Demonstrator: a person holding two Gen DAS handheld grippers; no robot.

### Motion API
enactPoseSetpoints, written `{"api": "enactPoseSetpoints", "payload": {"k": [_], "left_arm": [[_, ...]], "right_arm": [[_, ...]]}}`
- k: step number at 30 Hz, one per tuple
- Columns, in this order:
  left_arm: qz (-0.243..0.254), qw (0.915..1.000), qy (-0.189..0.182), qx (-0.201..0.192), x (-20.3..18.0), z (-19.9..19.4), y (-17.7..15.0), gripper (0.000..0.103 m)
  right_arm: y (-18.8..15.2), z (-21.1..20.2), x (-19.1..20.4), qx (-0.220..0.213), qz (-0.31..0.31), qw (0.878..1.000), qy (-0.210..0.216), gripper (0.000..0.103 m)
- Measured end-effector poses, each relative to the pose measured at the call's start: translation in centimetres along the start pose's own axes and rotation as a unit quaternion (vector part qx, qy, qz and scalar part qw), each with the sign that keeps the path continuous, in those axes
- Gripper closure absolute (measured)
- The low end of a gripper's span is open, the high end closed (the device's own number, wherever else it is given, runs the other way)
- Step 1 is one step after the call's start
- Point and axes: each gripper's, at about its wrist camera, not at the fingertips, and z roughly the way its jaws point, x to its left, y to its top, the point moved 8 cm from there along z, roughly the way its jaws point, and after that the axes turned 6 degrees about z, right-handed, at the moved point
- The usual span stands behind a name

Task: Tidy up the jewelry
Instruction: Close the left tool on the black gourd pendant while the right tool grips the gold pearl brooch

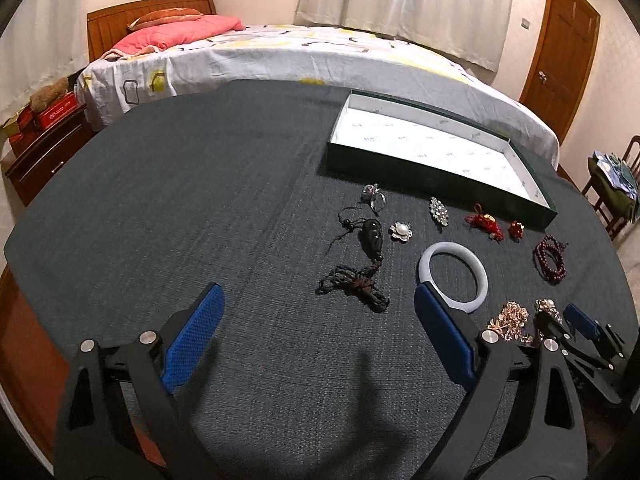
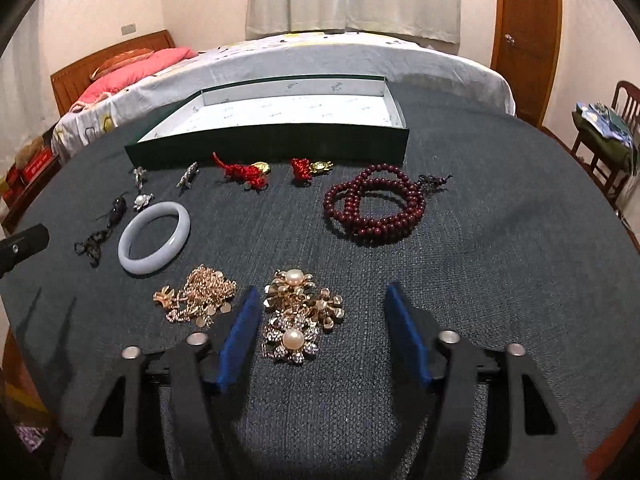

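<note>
Jewelry lies spread on a dark cloth in front of a green box [image 2: 280,140] with a white inside. My right gripper [image 2: 323,292] stands open around a cluster of pearl flower brooches [image 2: 298,316]; neither blue pad touches them. A gold chain [image 2: 200,298] lies just left of it. My left gripper [image 1: 320,296] is wide open over the cloth, holding nothing. A dark knotted cord pendant [image 1: 360,276] lies just ahead between its fingertips. Its right finger overlaps the pale bangle [image 1: 452,276] in this view. The right gripper [image 1: 560,320] shows low at the right edge of the left wrist view.
Also on the cloth: dark red beads [image 2: 376,208], two red knot charms [image 2: 244,172], a silver ring [image 1: 374,196], a pearl brooch [image 1: 401,232] and a crystal brooch [image 1: 439,210]. A bed [image 1: 280,52] stands behind the table, a chair [image 2: 616,128] to the right.
</note>
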Motion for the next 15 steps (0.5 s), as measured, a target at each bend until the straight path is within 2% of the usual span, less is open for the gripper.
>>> {"api": "enactPoseSetpoints", "payload": {"k": [3, 15], "left_arm": [[0.001, 1.0, -0.003, 0.001, -0.2, 0.2, -0.1, 0.01], [0.013, 0.9998, -0.009, 0.01, -1.3, 0.7, -0.5, 0.01]], "right_arm": [[-0.2, -0.3, 0.3, -0.004, -0.009, 1.0, 0.011, 0.063], [-0.1, -0.9, -0.7, -0.007, 0.003, 1.0, 0.013, 0.063]]}}
